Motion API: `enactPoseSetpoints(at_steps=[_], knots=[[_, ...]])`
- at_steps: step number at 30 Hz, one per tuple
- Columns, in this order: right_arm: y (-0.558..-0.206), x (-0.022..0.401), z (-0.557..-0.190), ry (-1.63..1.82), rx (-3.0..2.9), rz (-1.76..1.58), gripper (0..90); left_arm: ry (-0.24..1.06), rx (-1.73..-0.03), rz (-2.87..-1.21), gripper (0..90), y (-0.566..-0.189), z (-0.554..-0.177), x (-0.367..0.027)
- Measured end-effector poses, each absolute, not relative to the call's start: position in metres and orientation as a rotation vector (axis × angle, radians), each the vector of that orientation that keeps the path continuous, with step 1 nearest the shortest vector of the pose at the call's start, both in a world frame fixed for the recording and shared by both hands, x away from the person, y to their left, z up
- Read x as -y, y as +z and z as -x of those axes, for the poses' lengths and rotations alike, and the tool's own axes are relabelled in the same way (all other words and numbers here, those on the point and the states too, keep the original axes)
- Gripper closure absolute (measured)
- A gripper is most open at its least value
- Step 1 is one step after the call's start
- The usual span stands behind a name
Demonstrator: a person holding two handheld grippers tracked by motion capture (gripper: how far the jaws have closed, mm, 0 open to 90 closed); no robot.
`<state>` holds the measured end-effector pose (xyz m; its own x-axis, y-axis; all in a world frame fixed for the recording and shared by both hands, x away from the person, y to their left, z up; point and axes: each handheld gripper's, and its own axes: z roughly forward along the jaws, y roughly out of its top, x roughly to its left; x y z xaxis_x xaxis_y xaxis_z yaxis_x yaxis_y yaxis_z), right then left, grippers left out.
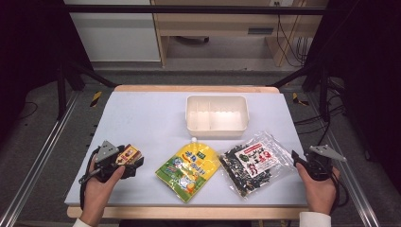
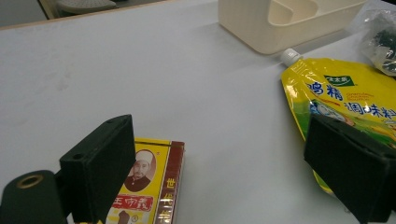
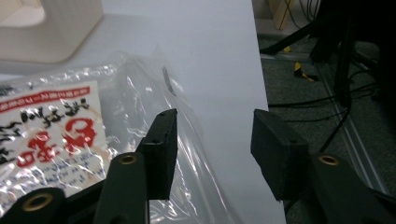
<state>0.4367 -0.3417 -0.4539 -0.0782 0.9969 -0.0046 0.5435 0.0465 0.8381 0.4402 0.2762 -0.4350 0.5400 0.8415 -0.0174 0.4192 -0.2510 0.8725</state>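
A small yellow and red box [image 1: 128,153] with a printed portrait lies at the table's near left. My left gripper [image 1: 132,163] is open around it; in the left gripper view the box [image 2: 149,186] sits against the left jaw with a wide gap to the right jaw. A yellow spouted pouch [image 1: 188,169] lies in the near middle. Right of it is a clear bag of dark seaweed [image 1: 250,163] with a red and white label. My right gripper [image 1: 299,160] stands open at that bag's right edge, its left jaw over the clear plastic [image 3: 187,135].
A white divided container [image 1: 217,116] stands behind the pouch near the table's middle. The table's right edge [image 3: 261,93] runs close beside my right gripper, with cables and a metal frame on the floor beyond.
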Motion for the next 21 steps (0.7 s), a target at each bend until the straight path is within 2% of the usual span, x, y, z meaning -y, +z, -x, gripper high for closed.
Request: enactPoseSetpoints(at_steps=[5, 13, 21], knots=[[-0.465, 0.349, -0.437, 0.958, -1.722, -1.609, 58.4, 0.585, -1.043, -1.866, 8.9, -0.435, -0.44, -0.278], [-0.473, 0.35, -0.443, 0.973, -1.775, -1.662, 59.6, 0.564, -1.045, -1.859, 9.1, -0.435, -0.441, -0.279], [-0.478, 0.35, -0.446, 1.003, -1.795, -1.731, 52.3, 0.562, -1.023, -1.869, 9.2, -0.433, -0.439, -0.276]])
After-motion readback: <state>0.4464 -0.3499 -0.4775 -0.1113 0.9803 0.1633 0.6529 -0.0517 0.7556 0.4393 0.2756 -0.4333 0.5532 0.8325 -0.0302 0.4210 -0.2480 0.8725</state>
